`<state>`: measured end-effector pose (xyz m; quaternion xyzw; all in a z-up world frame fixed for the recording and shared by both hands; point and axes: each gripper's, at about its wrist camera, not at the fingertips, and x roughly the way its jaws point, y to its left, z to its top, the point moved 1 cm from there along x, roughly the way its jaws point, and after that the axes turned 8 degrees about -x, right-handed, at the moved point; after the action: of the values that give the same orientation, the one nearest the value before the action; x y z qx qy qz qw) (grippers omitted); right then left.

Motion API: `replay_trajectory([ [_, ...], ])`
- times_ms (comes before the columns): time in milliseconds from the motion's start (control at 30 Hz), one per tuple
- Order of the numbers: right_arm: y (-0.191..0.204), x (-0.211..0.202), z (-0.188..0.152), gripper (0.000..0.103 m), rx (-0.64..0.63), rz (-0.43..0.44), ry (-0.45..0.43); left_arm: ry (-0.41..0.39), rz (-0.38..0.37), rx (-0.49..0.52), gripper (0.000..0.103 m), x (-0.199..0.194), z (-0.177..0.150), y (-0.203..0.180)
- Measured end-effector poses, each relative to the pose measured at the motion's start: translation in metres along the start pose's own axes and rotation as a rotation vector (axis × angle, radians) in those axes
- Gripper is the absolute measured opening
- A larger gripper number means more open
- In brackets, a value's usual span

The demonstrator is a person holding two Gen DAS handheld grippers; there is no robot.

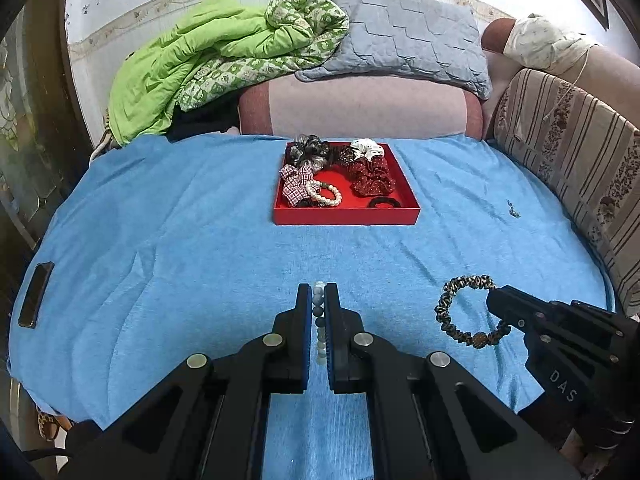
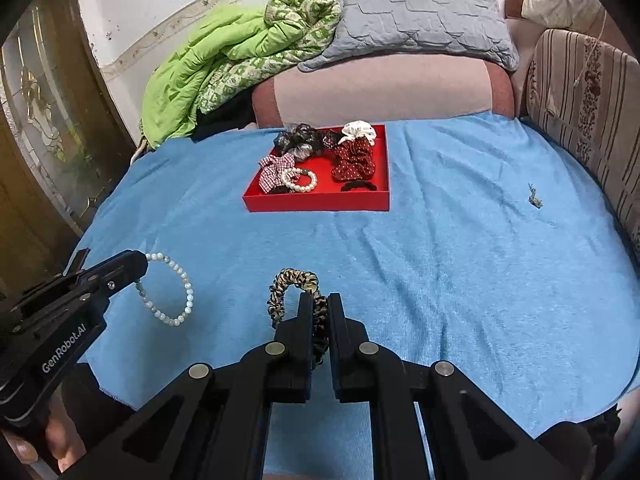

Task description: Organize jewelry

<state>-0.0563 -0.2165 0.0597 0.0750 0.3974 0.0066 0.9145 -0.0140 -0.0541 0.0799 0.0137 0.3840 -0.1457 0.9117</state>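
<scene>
My left gripper (image 1: 318,292) is shut on a pale green bead bracelet (image 1: 319,312), held edge-on between the pads; the right wrist view shows that bracelet (image 2: 188,296) as a hanging ring at the left gripper (image 2: 140,264). My right gripper (image 2: 320,300) is shut on a thin leopard-print scrunchie (image 2: 294,278), which appears in the left wrist view as a loop (image 1: 444,308) at the right gripper (image 1: 494,294). Farther back on the blue towel (image 1: 180,220) a red tray (image 1: 346,216) holds several scrunchies, a pearl bracelet (image 1: 325,196) and a black hair tie (image 1: 384,202).
A small metal trinket (image 2: 534,199) lies on the towel to the right. A dark phone (image 1: 36,294) rests at the towel's left edge. Behind the tray are a pink cushion (image 1: 360,108), green quilt (image 1: 192,60) and grey pillow (image 1: 404,40); a striped cushion (image 1: 568,160) lines the right.
</scene>
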Motion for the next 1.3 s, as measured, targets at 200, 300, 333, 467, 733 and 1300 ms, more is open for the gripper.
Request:
replay_trajectory([
  [200,0.004,-0.013,0.001,0.008,-0.007,-0.005,-0.021,-0.008,0.014,0.005,0.005,-0.005,-0.002,0.0],
  [300,0.006,-0.017,0.001,0.008,-0.013,-0.015,-0.032,-0.01,0.026,0.01,0.006,-0.006,-0.002,0.0],
  [333,0.006,-0.019,0.002,0.008,-0.014,-0.017,-0.035,-0.011,0.032,0.011,0.006,-0.006,-0.002,0.0],
  [467,0.007,-0.021,0.003,0.008,-0.014,-0.023,-0.041,-0.013,0.048,0.016,0.006,-0.006,0.0,0.001],
  [733,0.004,-0.024,0.008,0.008,-0.01,-0.036,-0.05,-0.02,0.06,0.019,0.006,-0.007,0.004,0.003],
  [1300,0.004,-0.015,0.02,0.008,-0.012,-0.026,-0.045,0.014,0.06,0.014,0.006,0.014,0.022,0.007],
])
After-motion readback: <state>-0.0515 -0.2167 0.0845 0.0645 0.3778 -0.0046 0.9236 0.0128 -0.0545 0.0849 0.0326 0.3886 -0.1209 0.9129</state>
